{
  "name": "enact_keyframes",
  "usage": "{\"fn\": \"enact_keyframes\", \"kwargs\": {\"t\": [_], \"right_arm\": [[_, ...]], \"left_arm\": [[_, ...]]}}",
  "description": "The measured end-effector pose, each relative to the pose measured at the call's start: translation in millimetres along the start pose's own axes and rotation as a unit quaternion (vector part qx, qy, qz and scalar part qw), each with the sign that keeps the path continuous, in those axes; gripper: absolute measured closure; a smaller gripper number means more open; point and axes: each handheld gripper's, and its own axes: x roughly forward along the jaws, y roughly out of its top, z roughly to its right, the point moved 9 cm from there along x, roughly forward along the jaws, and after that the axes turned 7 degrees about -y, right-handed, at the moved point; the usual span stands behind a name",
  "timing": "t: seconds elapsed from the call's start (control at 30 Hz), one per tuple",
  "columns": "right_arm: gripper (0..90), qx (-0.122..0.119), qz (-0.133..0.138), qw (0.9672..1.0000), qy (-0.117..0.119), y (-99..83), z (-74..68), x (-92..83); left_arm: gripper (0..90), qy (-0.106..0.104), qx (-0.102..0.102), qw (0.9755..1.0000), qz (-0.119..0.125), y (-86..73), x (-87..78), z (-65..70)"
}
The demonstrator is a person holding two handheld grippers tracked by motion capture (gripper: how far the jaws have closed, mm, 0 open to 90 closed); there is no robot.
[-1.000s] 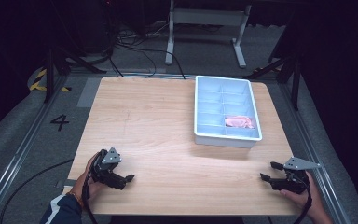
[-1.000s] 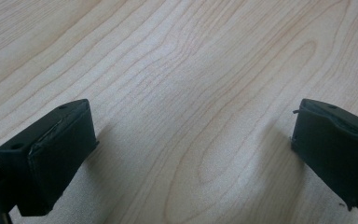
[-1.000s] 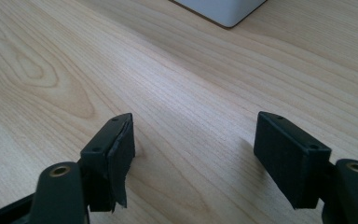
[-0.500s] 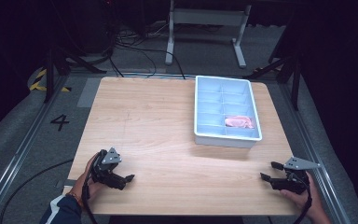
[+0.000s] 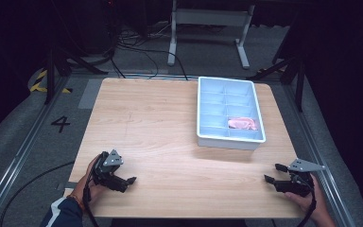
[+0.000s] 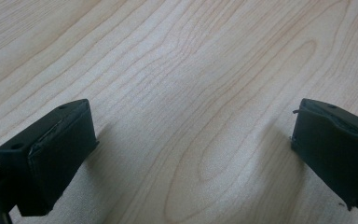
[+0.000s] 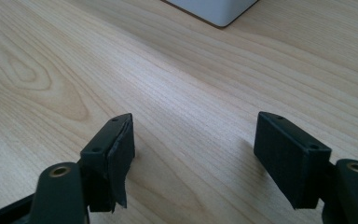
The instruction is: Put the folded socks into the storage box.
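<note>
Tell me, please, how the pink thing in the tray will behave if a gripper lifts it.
The pink thing looks wrinkled and flat in its tray compartment, so it is probably soft and would sag. It seems thin, so likely light. What it is made of is unclear.

Floor: we see grey carpet point(image 5: 137, 66), cables point(image 5: 137, 47) at upper left.
Frame: white legs point(image 5: 208, 19) top centre.
Mark: "4" point(image 5: 60, 124) at left.
Light: dim edges.

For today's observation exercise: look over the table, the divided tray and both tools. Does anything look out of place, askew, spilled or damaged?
Little stands out. The white tray sits square on the table, with one pink item lying inside a compartment, nothing spilled. The one oddity: in the right gripper view, the pad on one jaw of the right tool looks frayed and peeling at its edge.
</note>
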Motion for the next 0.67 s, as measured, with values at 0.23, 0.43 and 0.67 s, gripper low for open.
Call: {"fn": "enact_keyframes", "kwargs": {"t": [0.23, 0.43, 0.67], "right_arm": [[29.4, 0.002, -0.001, 1.0, 0.0, -0.1, 0.3, -0.2], [29.2, 0.003, -0.001, 1.0, -0.003, -0.2, 0.8, -0.1], [29.1, 0.006, -0.002, 1.0, -0.003, -0.1, 0.8, -0.2]], "left_arm": [[0.0, 0.0, 0.0, 1.0, 0.0, 0.0, 0.0, 0.0], [0.0, 0.0, 0.0, 1.0, 0.0, 0.0, 0.0, 0.0], [0.0, 0.0, 0.0, 1.0, 0.0, 0.0, 0.0, 0.0]]}}
